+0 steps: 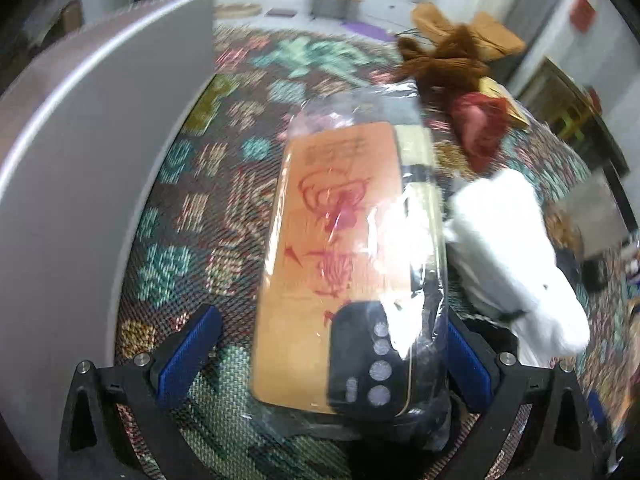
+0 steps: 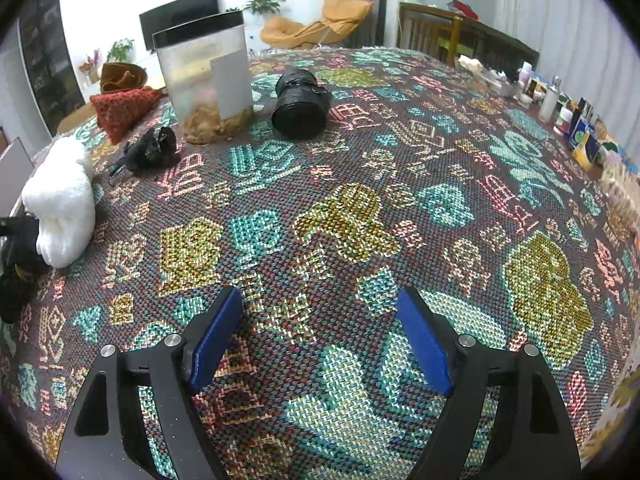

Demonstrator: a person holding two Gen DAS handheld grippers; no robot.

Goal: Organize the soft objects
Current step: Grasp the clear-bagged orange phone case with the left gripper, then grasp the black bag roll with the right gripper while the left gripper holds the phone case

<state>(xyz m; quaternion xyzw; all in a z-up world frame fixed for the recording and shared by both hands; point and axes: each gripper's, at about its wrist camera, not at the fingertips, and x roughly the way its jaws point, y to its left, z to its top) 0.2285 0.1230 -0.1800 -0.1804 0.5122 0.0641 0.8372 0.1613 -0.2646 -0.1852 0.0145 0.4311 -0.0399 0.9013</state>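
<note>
Blue-padded left claw (image 1: 320,356) gapes around a plastic-wrapped package (image 1: 348,264); right claw (image 2: 320,340) open, empty

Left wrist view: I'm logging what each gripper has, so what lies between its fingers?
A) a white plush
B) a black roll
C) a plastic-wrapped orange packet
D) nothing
C: the plastic-wrapped orange packet lies between the left gripper's blue fingers; the white plush sits off to the side.

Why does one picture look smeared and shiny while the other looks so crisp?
Left wrist view: motion blur smears the patterned cloth and white towel, and glare whitens the plastic-wrapped packet. Right wrist view: sharp and evenly lit; the fisheye lens bends the cloth toward the edges.
</note>
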